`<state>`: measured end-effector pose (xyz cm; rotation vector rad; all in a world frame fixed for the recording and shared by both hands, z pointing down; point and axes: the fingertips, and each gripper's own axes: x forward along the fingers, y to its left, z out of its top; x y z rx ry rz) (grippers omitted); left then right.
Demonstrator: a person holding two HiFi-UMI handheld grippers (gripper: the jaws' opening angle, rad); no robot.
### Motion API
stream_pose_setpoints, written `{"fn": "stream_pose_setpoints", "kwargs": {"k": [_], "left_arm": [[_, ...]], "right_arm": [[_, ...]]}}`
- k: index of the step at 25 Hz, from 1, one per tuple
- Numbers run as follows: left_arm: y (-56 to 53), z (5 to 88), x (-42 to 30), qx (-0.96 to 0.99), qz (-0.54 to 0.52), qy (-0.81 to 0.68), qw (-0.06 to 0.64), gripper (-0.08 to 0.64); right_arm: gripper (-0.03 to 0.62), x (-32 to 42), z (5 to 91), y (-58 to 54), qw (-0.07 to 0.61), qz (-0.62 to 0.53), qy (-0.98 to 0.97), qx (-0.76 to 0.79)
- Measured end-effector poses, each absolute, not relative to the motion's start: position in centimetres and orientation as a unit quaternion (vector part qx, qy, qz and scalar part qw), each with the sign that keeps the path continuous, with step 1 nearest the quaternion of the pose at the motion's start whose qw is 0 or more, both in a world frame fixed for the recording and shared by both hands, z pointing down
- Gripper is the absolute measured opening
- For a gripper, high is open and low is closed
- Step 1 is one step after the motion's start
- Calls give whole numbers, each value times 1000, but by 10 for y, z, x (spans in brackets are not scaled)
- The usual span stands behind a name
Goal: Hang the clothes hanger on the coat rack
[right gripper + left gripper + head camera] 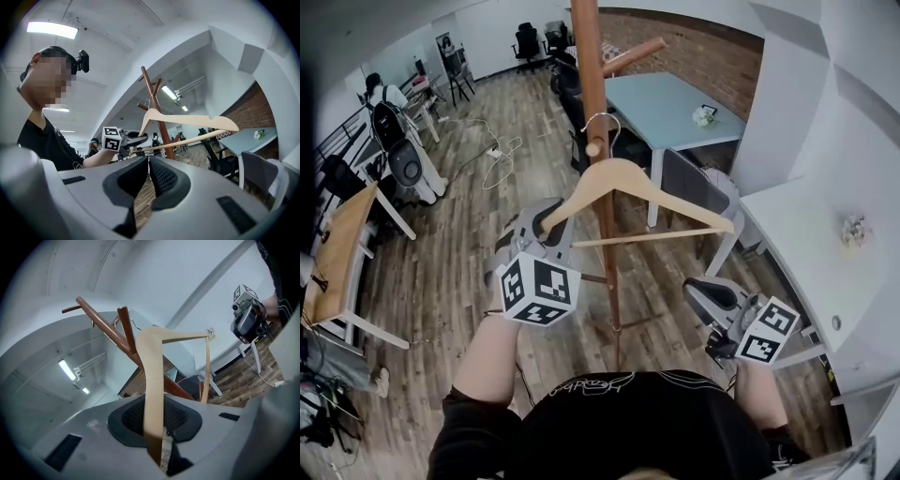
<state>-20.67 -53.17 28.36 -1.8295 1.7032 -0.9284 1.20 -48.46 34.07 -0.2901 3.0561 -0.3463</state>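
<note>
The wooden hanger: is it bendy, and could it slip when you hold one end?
Probably stiff: the wooden hanger keeps its shape though the left gripper pinches only one end. It looks light, being thin wood with a slim bar. Gripped off-centre on smooth wood, it might twist or slip in the jaws.

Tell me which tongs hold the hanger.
The left tongs, clamped on one end of the hanger; the right tongs are shut and empty.
</note>
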Motion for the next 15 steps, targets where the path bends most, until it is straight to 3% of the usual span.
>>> {"fn": "stream_pose_setpoints", "kwargs": {"k": [15], "left_arm": [[-558,316,-229,-652,-366,629,211,63]], "right_arm": [[43,4,357,-515,18,-136,987,-84]]}}
